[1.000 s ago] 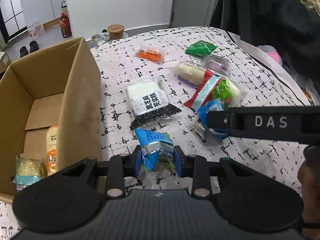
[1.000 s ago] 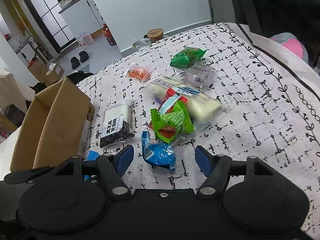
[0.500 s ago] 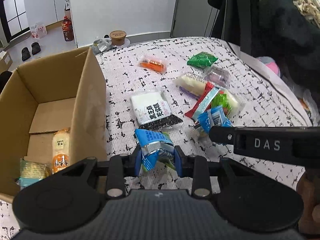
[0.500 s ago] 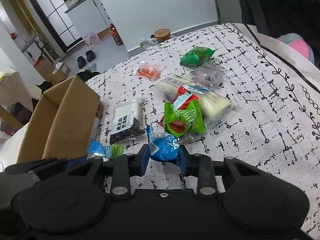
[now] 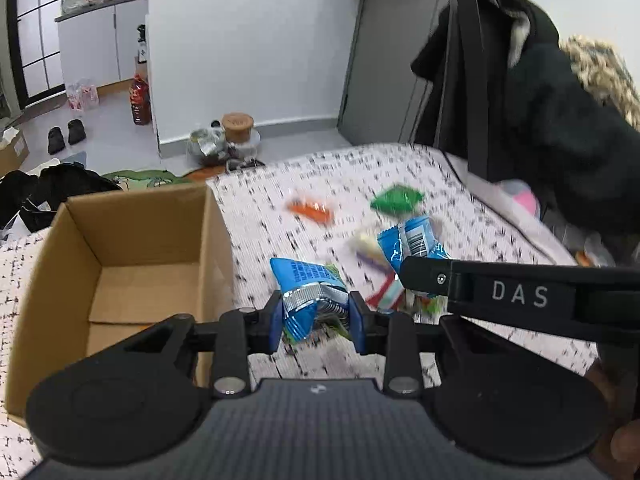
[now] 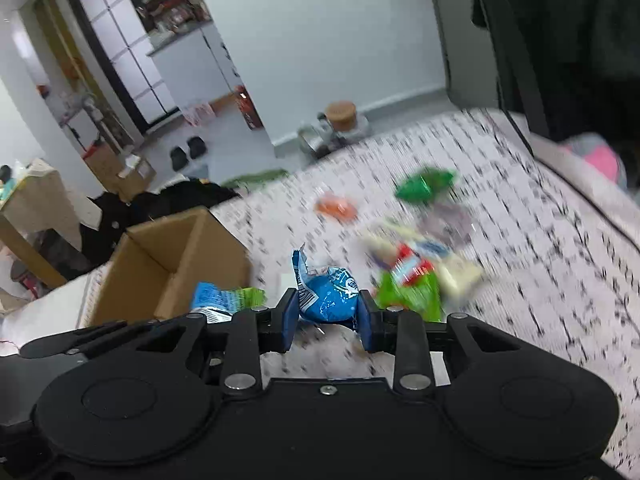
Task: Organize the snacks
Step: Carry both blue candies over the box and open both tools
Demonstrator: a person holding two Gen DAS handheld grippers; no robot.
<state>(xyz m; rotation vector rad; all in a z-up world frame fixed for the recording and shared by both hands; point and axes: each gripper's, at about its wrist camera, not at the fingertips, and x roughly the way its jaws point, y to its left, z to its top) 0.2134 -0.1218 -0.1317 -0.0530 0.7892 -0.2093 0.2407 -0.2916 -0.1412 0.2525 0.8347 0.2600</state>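
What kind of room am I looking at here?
Most likely a lived-in home, perhaps a bedroom or studio flat. Snack packets lie on a patterned bedspread, dark coats hang by the wall, and a pair of slippers sits on the floor near kitchen-style cabinets.

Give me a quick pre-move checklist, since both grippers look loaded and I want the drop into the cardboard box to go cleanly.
1. Left gripper clamped on its blue-and-green snack packet: ok.
2. Right gripper clamped on the round blue snack packet: ok.
3. Both packets lifted clear of the patterned cloth: ok, as far as the blur allows.
4. Cardboard box open at the top, beside the left gripper: ok.
5. Room left on the box floor: cannot tell, the gripper body hides the near part.
6. Grippers apart from each other: cannot tell; the right one crosses close in the left wrist view.
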